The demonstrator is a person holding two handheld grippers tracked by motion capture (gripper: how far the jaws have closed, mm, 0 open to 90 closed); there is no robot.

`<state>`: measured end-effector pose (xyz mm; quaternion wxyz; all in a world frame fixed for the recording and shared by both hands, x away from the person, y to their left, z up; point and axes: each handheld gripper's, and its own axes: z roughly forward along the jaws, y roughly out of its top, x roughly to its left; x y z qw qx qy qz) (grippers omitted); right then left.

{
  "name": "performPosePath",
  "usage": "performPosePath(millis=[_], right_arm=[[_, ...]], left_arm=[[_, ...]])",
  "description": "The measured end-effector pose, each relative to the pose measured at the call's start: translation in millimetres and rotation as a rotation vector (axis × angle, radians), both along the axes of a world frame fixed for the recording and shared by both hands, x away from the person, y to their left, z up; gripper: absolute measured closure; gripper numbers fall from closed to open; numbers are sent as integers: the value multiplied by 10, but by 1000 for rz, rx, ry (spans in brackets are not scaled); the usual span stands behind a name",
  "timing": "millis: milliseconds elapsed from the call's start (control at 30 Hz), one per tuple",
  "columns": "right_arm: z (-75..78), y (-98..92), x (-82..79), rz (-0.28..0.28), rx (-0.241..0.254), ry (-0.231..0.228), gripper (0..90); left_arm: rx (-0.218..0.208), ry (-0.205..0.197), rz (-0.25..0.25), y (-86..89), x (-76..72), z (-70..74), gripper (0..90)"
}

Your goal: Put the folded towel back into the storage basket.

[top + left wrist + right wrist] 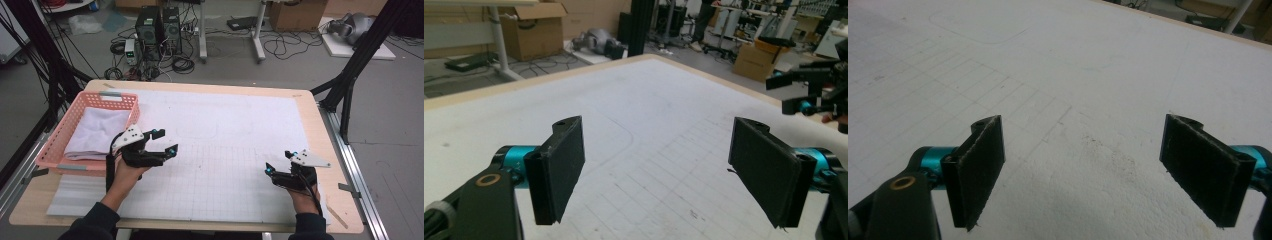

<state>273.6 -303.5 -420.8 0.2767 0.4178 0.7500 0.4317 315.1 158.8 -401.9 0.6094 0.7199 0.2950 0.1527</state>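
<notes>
1. Forearms in dark sleeves come in at the bottom of the high view, each holding a hand-held gripper. Left hand-held gripper (165,141) has its jaws wide apart with nothing between them; same for the right hand-held gripper (280,161).
2. Folded white towel (96,132) sits inside the pink basket (59,134) at the counter's left edge, just beside the left one.
3. Risk, I'd guess: reaching in from this angle could snag the basket's rim and drag it off the edge, or pinch only the top layer so the towel unfolds.
4. Counter (301,99) is light wood under a white gridded sheet (235,135), a bit scuffed.
5. Room behind: grey floor, tangled cables, computer towers (159,27), cardboard boxes.
</notes>
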Motion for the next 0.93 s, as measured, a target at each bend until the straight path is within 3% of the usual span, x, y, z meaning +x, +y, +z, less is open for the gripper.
performPosePath(millis=[333, 933], right_arm=[[-8, 35, -19, 6, -14, 11, 170], [-27, 17, 8, 13, -7, 17, 170]], left_arm=[[41, 39, -30, -120, -79, -215, 235], [47, 65, -27, -120, -73, -275, 233]])
